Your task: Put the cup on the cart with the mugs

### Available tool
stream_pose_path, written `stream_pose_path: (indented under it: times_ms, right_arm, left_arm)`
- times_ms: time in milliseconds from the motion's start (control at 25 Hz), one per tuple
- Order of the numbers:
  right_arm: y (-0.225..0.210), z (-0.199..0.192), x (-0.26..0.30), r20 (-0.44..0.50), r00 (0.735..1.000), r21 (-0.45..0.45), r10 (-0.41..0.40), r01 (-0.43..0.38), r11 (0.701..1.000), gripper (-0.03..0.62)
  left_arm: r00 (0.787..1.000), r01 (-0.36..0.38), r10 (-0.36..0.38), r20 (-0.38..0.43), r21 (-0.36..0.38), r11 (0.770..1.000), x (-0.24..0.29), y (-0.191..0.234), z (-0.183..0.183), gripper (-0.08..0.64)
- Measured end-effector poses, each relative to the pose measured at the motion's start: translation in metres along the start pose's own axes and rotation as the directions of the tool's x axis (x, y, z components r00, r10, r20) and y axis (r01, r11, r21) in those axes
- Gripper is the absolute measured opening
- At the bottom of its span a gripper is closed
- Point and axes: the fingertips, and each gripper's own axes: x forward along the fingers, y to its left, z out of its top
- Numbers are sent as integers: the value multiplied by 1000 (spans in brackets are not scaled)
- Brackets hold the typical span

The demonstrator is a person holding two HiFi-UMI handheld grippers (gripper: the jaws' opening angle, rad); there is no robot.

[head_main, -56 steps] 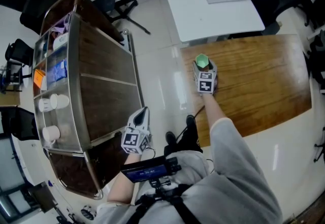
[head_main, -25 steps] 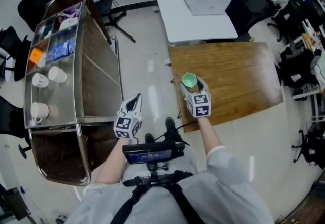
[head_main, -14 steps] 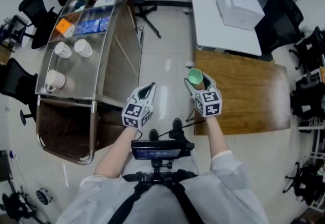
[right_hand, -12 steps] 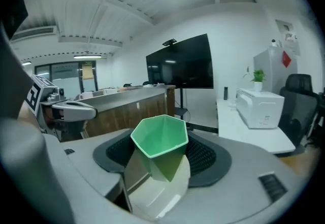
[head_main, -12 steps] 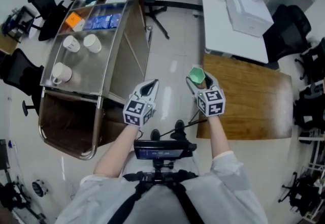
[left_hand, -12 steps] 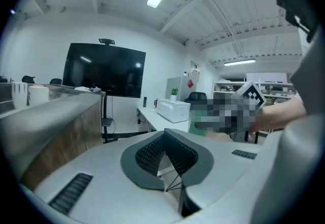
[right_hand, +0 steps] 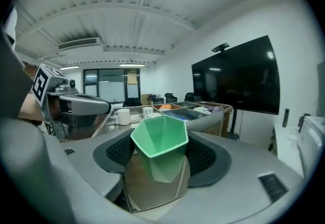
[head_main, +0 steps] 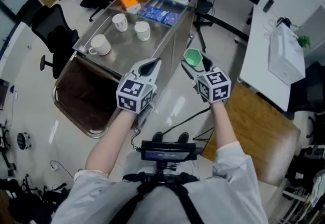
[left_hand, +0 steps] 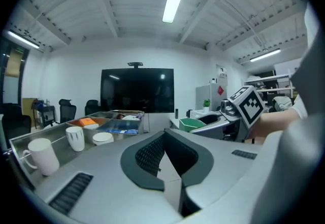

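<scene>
**Now at the cart, cup not yet down**

Closest to me, my right gripper (head_main: 196,64) has its pads clamped on the faceted sides of the green cup (head_main: 193,57), rim up and tilted a little toward the cart. My left gripper (head_main: 151,66) has its pads pressed together on nothing.

A second ago the cup hung over the edge of the wooden table (head_main: 256,121) and the cart (head_main: 118,44) lay off to my left. I have since turned, and both hands have swung round. The steel top is now straight ahead and the table is behind my right arm. I judge the carry nearly finished, with only the reach over the rim and the release left.

From the head view, the cup is over the floor, just short of the cart's near edge. The three mugs (head_main: 99,45) stand farther in, with bare steel beside them.

Only the right gripper view shows the pads meeting the cup (right_hand: 159,142), with a mug (right_hand: 122,116) beyond. The left gripper view alone shows my closed, empty pads (left_hand: 152,157) and the cup (left_hand: 192,124) side-on.
</scene>
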Motion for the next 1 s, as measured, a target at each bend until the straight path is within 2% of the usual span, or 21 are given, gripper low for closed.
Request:
stream_pose_path:
  times_ms: [200,520,760,1000]
  right_arm:
    - [44,42,70,-3,988,-22,157,-157,987,318]
    - [117,82,152,-60,941,-81,333,-337,938,318]
    - [158,87,210,-132,903,-82,408,-420,904,318]
    - [192,68,253,-207,868,-87,451,-476,875,318]
  left_arm:
    - [990,-142,142,-4,-17,990,-24,72,6,3]
    - [950,-312,310,-34,-65,948,-58,160,-6,3]
    - [915,-404,401,-51,-102,909,-77,209,-15,3]
    - [886,-463,457,-75,-140,875,-91,237,-33,3]
